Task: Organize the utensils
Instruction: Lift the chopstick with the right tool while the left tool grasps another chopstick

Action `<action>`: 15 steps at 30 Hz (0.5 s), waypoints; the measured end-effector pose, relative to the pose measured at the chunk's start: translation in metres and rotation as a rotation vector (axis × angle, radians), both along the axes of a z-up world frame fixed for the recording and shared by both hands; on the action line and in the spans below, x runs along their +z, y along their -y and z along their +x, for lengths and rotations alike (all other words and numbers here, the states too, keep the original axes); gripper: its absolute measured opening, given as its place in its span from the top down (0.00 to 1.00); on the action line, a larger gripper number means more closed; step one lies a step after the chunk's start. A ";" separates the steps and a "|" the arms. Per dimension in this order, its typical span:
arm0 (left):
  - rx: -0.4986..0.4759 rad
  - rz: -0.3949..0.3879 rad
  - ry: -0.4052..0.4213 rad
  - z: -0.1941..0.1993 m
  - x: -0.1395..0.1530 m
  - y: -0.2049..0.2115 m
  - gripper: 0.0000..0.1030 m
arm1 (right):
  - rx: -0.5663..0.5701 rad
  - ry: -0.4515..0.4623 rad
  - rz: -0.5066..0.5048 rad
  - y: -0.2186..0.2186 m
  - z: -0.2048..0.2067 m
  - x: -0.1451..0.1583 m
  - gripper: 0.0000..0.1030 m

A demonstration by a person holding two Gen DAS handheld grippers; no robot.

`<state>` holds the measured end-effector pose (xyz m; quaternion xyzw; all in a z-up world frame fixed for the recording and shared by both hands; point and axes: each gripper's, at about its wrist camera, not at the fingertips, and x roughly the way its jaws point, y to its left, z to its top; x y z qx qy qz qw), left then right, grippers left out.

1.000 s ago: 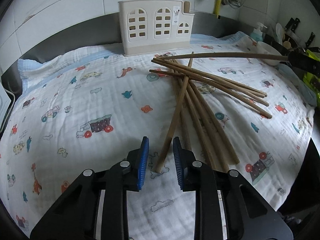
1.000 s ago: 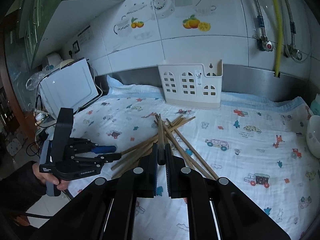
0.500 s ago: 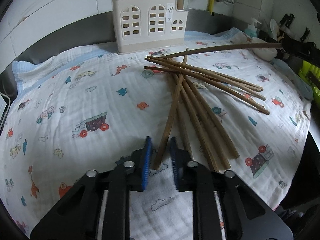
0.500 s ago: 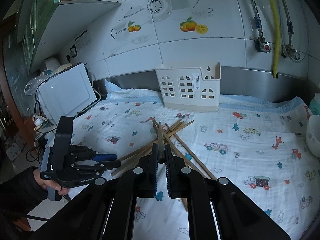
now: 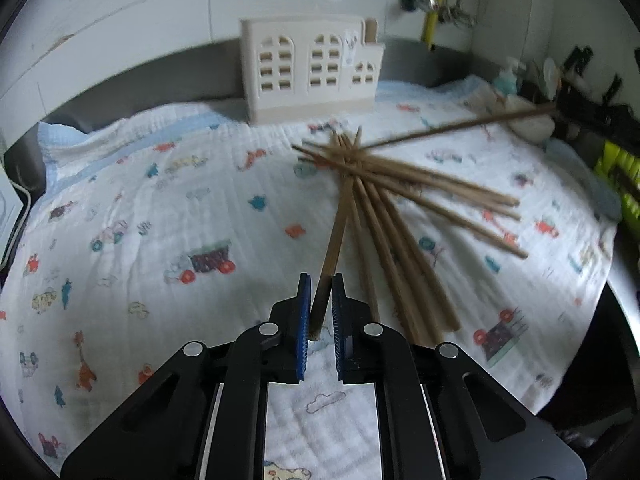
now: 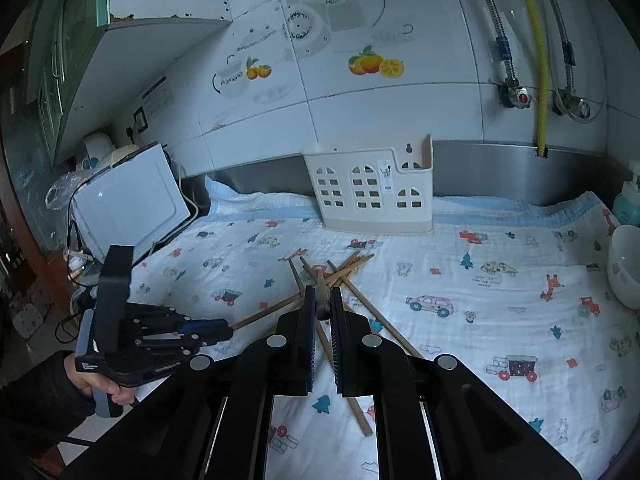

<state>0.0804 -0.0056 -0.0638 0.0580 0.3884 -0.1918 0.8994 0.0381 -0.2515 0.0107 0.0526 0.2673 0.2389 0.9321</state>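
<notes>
One label [image 6: 385, 174] on holder [image 6: 372, 196] | unreadable | grippers print illegible

Matt wooden chopsticks [image 5: 404, 184]; crinkled printed cotton cloth [image 5: 168, 216]; smooth cream plastic holder [image 6: 372, 188]; glossy wall tiles [image 6: 360, 104]; brushed steel backsplash [image 6: 516, 172].
</notes>
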 end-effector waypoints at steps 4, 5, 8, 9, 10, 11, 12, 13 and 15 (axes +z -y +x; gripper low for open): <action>0.020 -0.027 0.039 -0.001 0.016 -0.003 0.92 | -0.006 0.008 0.021 0.003 0.002 0.008 0.93; 0.025 -0.031 0.051 -0.001 0.021 -0.004 0.92 | -0.007 0.011 0.027 0.004 0.003 0.011 0.93; 0.046 -0.039 0.076 0.002 0.032 -0.009 0.92 | -0.013 0.021 0.046 0.008 0.006 0.019 0.93; 0.054 -0.039 0.085 0.003 0.037 -0.010 0.92 | -0.014 0.024 0.055 0.009 0.007 0.022 0.93; 0.060 -0.038 0.092 0.006 0.040 -0.012 0.92 | -0.014 0.026 0.059 0.010 0.009 0.024 0.93; 0.063 -0.039 0.097 0.007 0.043 -0.014 0.93 | -0.016 0.027 0.062 0.011 0.010 0.027 0.93; 0.068 -0.037 0.106 0.009 0.048 -0.015 0.93 | -0.018 0.029 0.066 0.011 0.013 0.029 0.93; 0.074 -0.032 0.113 0.010 0.051 -0.017 0.94 | -0.017 0.028 0.073 0.012 0.015 0.031 0.93; 0.078 -0.028 0.132 0.013 0.061 -0.019 0.96 | -0.021 0.033 0.080 0.014 0.020 0.037 0.93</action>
